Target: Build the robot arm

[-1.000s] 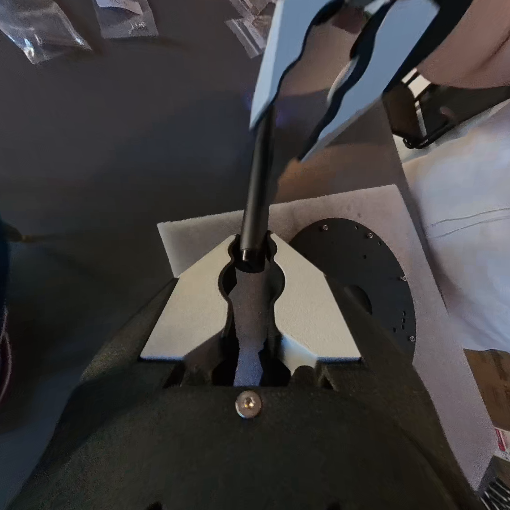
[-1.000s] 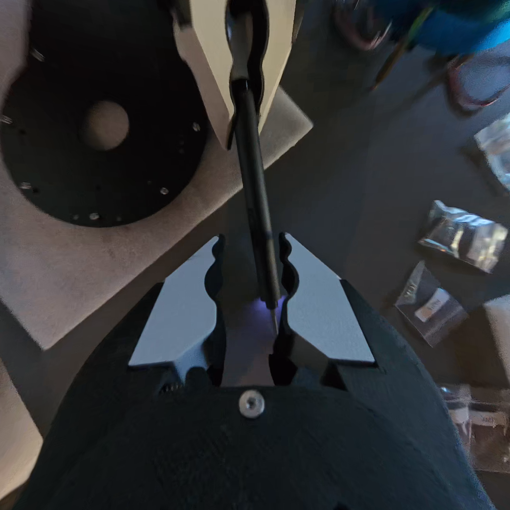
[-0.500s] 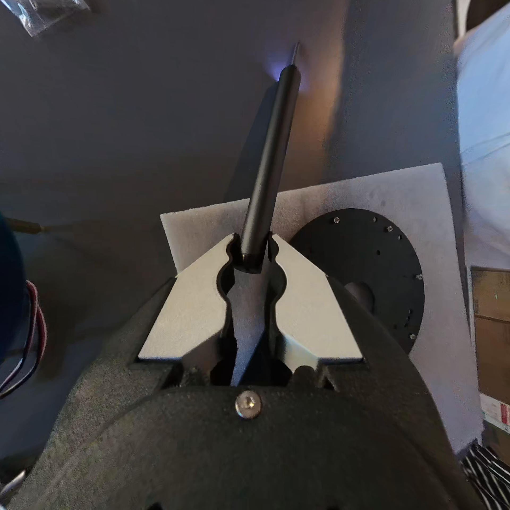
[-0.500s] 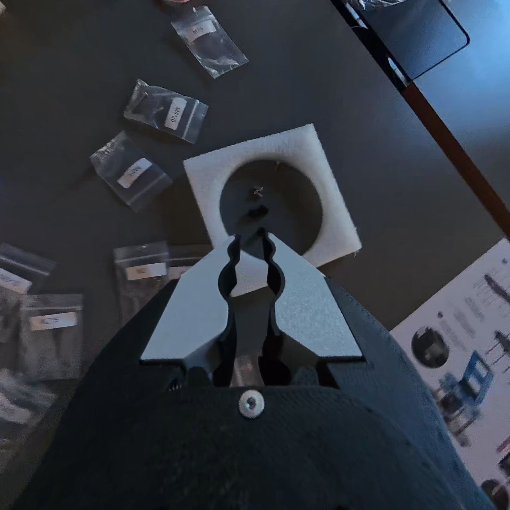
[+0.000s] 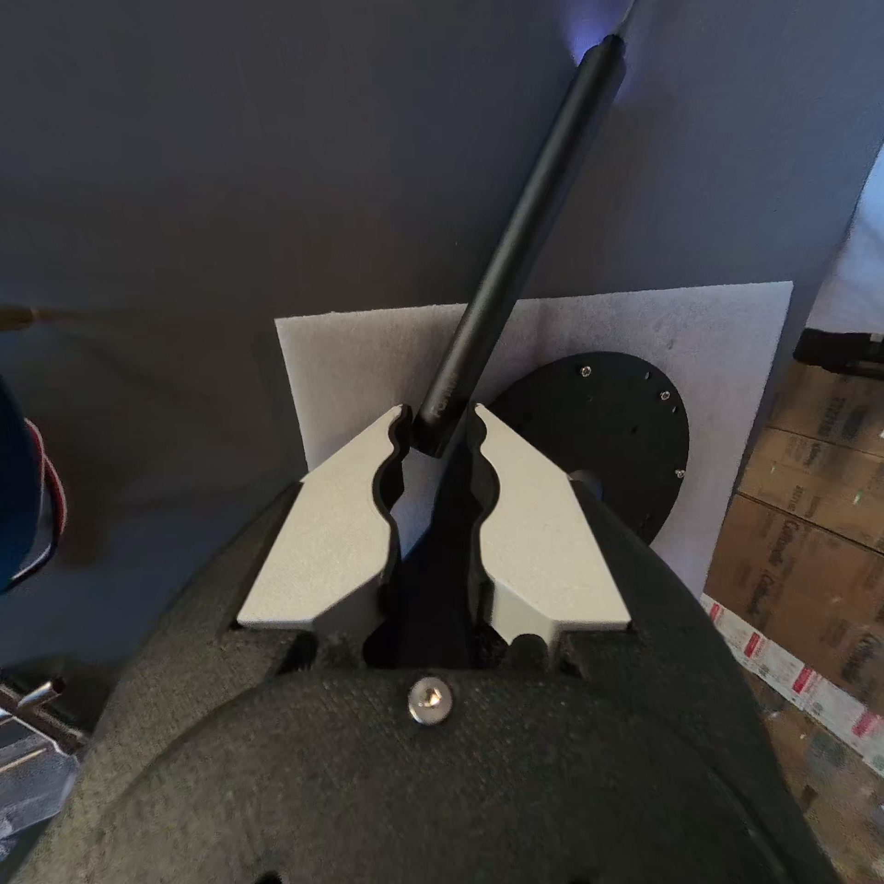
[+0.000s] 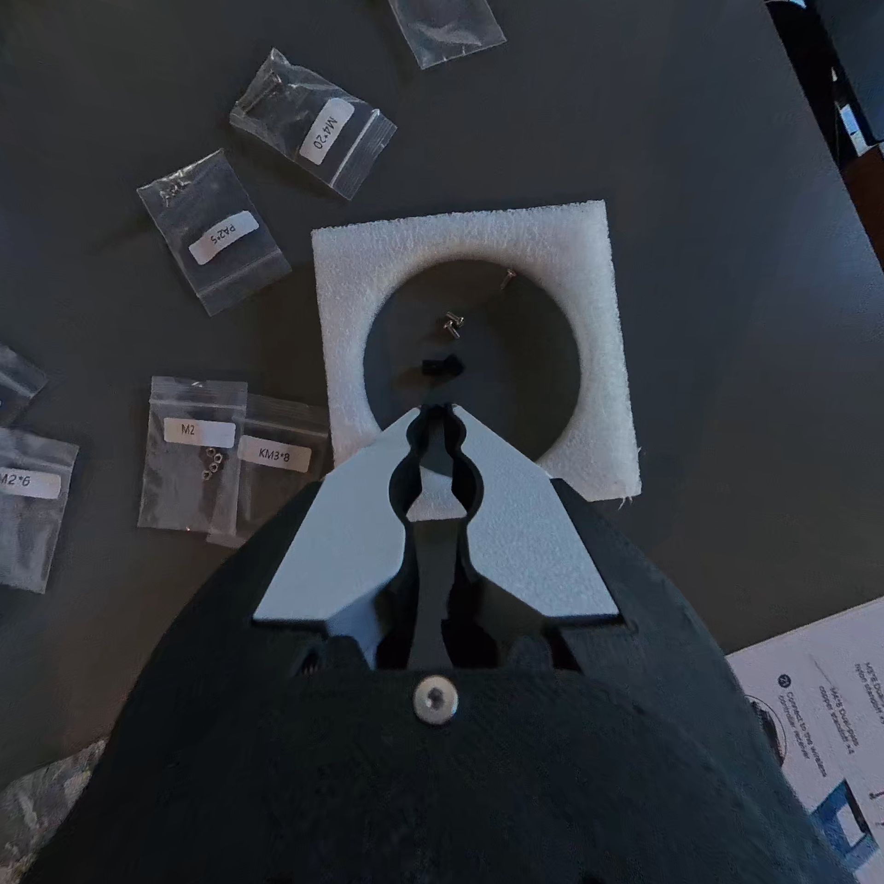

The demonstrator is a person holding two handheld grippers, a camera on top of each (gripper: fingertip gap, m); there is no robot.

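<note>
The left gripper (image 5: 439,430) clamps a black screwdriver (image 5: 516,234), whose shaft runs forward and rightward beyond the fingertips. The right gripper (image 6: 436,406), fingers nearly together and empty, hovers just short of small screws (image 6: 453,323) in a foam ring (image 6: 459,234).

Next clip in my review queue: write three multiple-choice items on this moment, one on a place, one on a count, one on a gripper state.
1. Where do the loose screws lie?
A. in the round hole of the white foam square
B. on the printed sheet
C. on the black disc

2. How many loose screws show in that hole?
A. one
B. three
C. six

3. What does the left gripper hold?
A. a plastic bag
B. nothing
C. the black screwdriver

Key: 1 A, the screws sit inside the foam's circular cutout. 2 B, two lie together and one near the rim. 3 C, the jaws clamp the tool's butt end and it points away over the dark table; the right gripper is shut and empty.
</note>
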